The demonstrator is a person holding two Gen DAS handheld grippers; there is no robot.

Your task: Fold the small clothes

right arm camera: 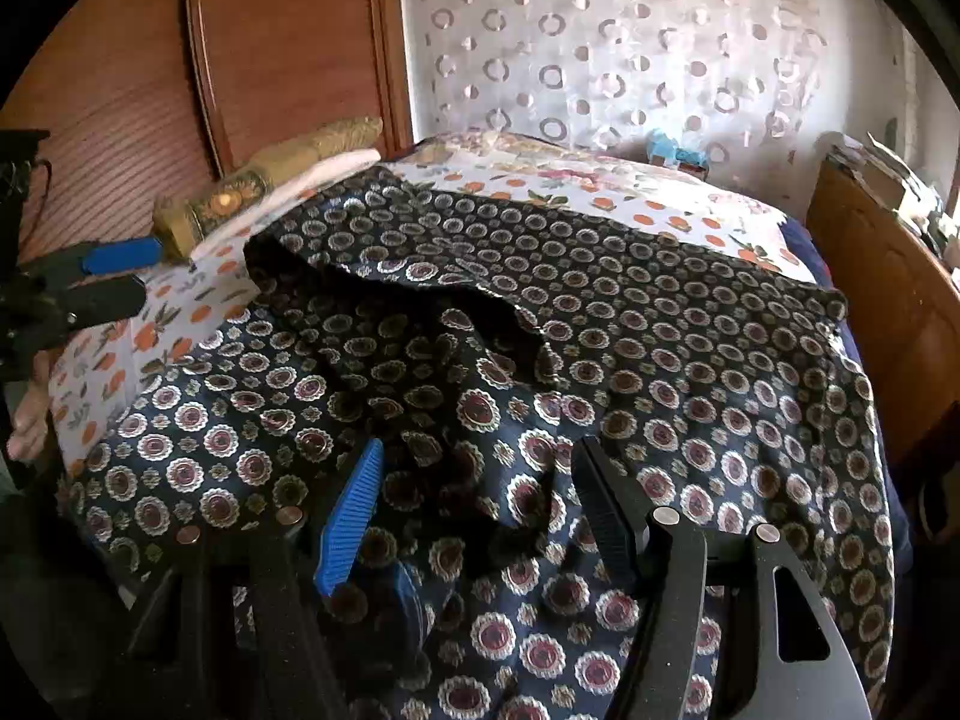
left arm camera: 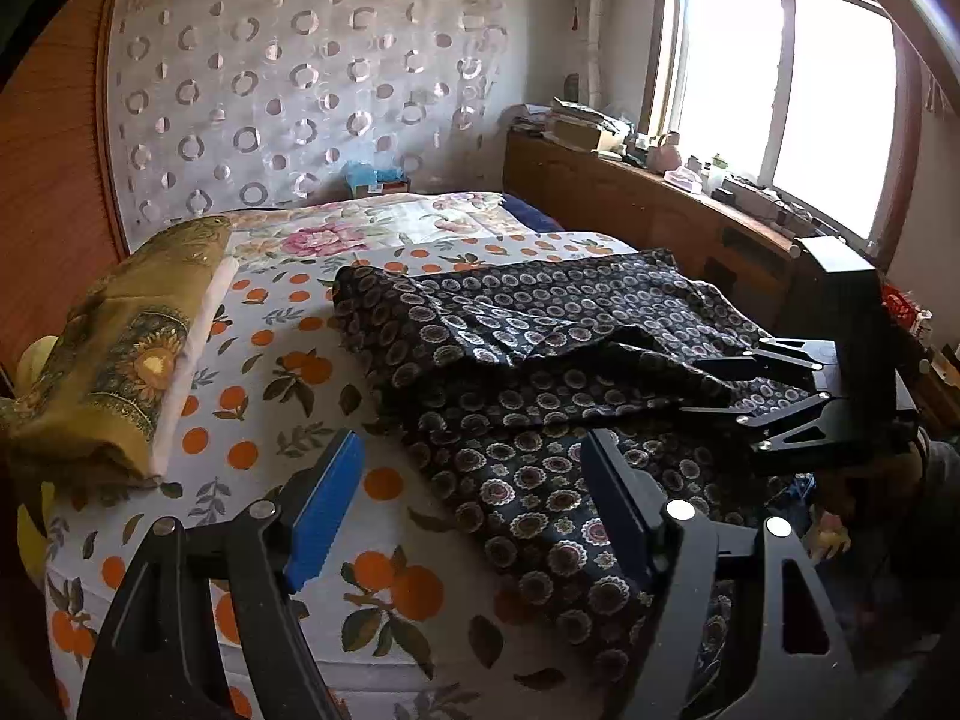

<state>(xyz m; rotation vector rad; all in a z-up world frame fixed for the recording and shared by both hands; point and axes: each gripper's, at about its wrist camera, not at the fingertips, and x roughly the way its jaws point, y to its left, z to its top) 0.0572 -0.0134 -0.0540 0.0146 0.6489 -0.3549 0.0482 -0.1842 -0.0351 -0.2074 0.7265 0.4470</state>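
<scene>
Both grippers (left arm camera: 474, 516) (right arm camera: 480, 510) angled down, jaws apart

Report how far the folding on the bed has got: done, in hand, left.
Done: one mustard-patterned cloth lies folded at the bed's edge. In hand: nothing is gripped; the left gripper and right gripper are both open over the dark medallion-print garment. Left: that garment lies rumpled, partly doubled over, on the orange-print sheet, needing smoothing and folding.

My jaws wear ribbed blue plastic pads (right arm camera: 351, 519) on matt black frames with shiny metal rivets. The dark garment (right arm camera: 600, 360) is thin, soft printed cloth; the wardrobe (right arm camera: 288, 30) is glossy wood.
</scene>
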